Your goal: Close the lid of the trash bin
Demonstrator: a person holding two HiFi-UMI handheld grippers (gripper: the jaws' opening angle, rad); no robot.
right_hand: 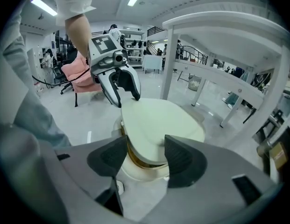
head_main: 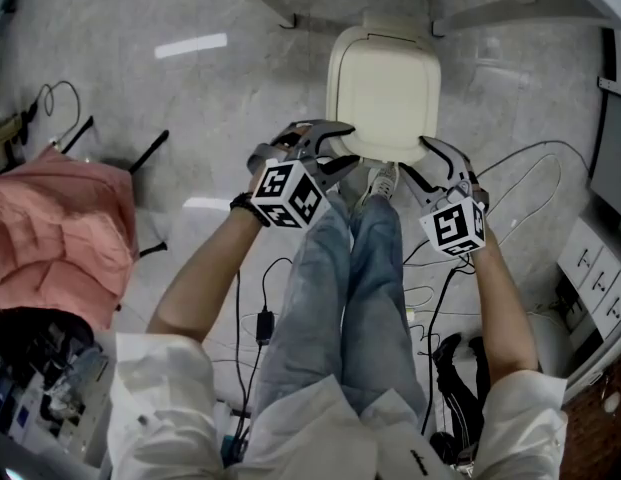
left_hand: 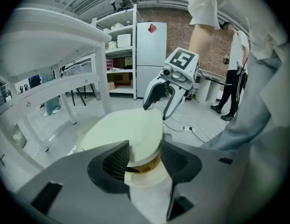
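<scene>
Lid (head_main: 382, 90) of the one trash bin (right_hand: 135, 169) was seen slightly ajar. The left gripper (head_main: 352, 145) and right gripper (head_main: 414, 156) were set astride its two near corners, jaws apart, with bare floor (head_main: 190, 118) alongside.

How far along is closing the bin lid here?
Done: lid is nearly down. In hand: left hand-held gripper and right hand-held gripper sit at its near corners, jaws apart. Left: a gap under its front edge shows; press it shut.
</scene>
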